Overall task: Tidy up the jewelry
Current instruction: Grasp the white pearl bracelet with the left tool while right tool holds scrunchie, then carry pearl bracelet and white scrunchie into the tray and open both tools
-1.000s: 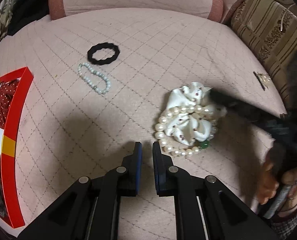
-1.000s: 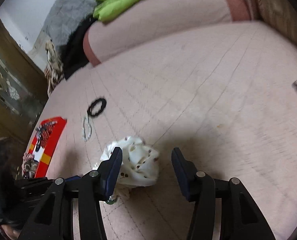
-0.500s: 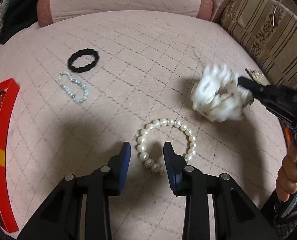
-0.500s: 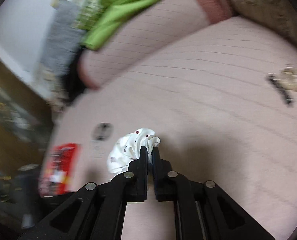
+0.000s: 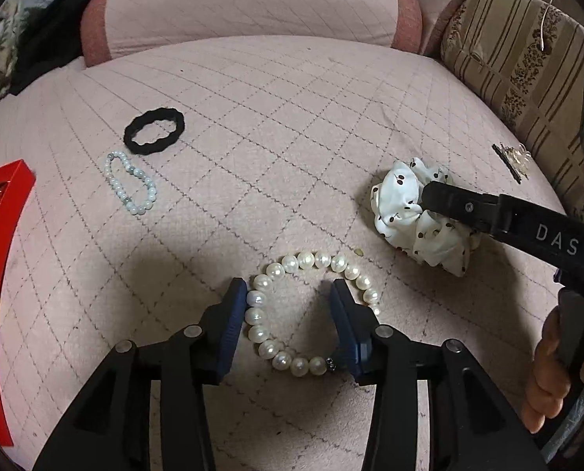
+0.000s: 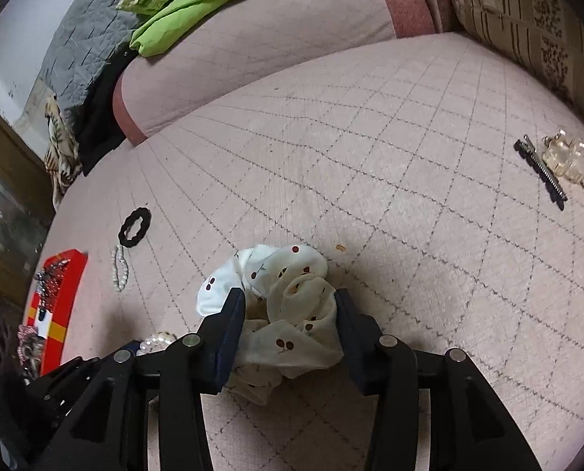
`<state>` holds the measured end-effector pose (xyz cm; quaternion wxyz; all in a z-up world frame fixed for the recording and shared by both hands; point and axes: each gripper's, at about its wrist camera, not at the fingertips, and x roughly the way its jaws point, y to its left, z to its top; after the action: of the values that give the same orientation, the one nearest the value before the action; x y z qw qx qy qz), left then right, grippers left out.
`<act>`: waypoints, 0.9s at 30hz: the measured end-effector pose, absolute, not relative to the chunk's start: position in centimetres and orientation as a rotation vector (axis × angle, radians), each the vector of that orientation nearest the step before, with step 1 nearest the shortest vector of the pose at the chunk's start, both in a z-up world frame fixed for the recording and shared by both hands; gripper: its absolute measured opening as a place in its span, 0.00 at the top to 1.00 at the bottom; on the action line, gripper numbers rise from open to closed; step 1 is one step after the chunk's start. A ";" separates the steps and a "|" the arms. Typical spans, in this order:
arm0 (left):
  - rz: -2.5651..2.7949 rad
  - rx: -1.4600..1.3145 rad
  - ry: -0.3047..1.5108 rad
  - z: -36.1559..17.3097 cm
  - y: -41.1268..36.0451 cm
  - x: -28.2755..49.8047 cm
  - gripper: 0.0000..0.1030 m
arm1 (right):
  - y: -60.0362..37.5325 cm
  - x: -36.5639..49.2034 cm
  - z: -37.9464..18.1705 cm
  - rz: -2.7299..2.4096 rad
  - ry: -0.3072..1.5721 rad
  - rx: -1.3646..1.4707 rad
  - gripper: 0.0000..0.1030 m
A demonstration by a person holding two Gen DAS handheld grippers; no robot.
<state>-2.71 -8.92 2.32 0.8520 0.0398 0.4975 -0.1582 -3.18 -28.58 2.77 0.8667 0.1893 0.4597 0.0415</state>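
A large white pearl bracelet lies on the pink quilted bed. My left gripper points down over it with jaws opening. The bracelet's left arc sits between the fingers, and the pads do not press on it. To the right rests a white cherry-print scrunchie on the quilt. My right gripper straddles this scrunchie with jaws opening; the fabric lies loose between the fingers. A hand holds that gripper at the right edge.
A black hair tie and a small pale bead bracelet lie at the far left. A red box with hair accessories sits at the left edge. A hair clip lies far right, near a striped cushion.
The right gripper closed on the scrunchie, carried it off the pearl bracelet to the right, then spread its jaws. The left gripper went from shut to spread and came over the bracelet.
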 end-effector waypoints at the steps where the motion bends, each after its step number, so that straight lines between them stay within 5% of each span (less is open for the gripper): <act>1: -0.320 0.092 1.046 2.3 -9.1 -2.9 0.59 | -28.5 -3.2 2.8 0.088 0.962 0.390 0.51; 3: -0.299 0.112 1.055 2.5 -9.4 -3.0 0.66 | -28.2 -3.3 2.7 0.082 0.962 0.383 0.56; 5: -0.305 0.119 1.070 2.8 -9.6 -3.1 0.91 | -27.9 -3.4 2.7 0.069 0.961 0.363 0.75; 9: -0.334 0.052 1.108 4.0 -8.6 -3.0 0.91 | -28.0 -3.8 2.6 0.046 0.959 0.366 0.89; 27: -0.318 0.006 0.962 11.2 -4.6 -8.4 0.91 | -25.4 -7.6 5.9 0.055 0.841 0.298 0.90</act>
<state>-8.38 -4.59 11.24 0.8744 0.0031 0.4607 -0.1521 -7.63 -25.38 5.95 0.9018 0.1439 0.4067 0.0265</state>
